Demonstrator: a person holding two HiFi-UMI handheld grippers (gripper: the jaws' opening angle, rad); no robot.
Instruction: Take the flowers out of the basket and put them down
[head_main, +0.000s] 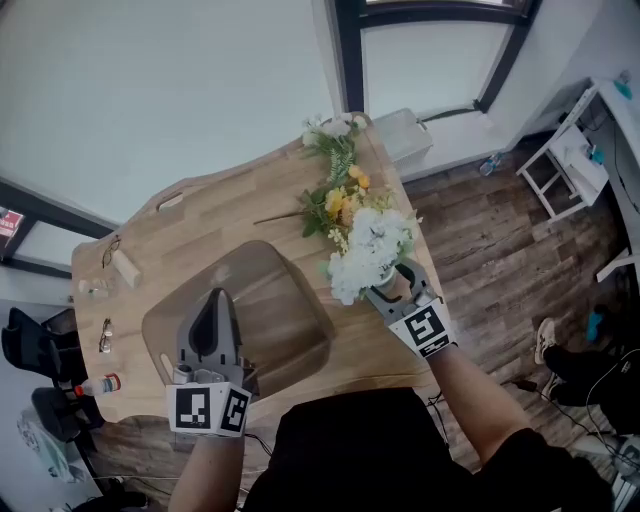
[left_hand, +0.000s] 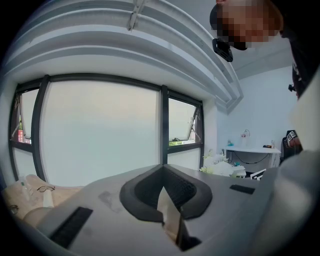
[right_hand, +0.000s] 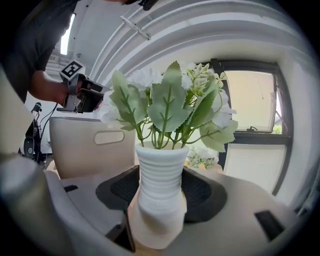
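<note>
My right gripper (head_main: 398, 283) is shut on a white ribbed vase (right_hand: 160, 192) that holds white flowers (head_main: 366, 248) and green leaves (right_hand: 167, 102). It stands upright just right of the basket (head_main: 285, 300), over the table; whether its base touches the wood is hidden. The brown basket (right_hand: 90, 145) has a handle slot. My left gripper (head_main: 212, 305) is at the basket's left side, shut on a thin pale edge (left_hand: 167, 212) that looks like the basket's rim. A yellow bunch (head_main: 340, 202) and a white-and-green bunch (head_main: 335, 135) lie on the table beyond.
The wooden table (head_main: 200, 215) ends close to the right of the vase. Glasses (head_main: 110, 250), a second pair (head_main: 105, 335) and a small bottle (head_main: 97, 385) lie along its left side. A dark chair (head_main: 30, 350) stands at left, a white shelf (head_main: 565, 165) at right.
</note>
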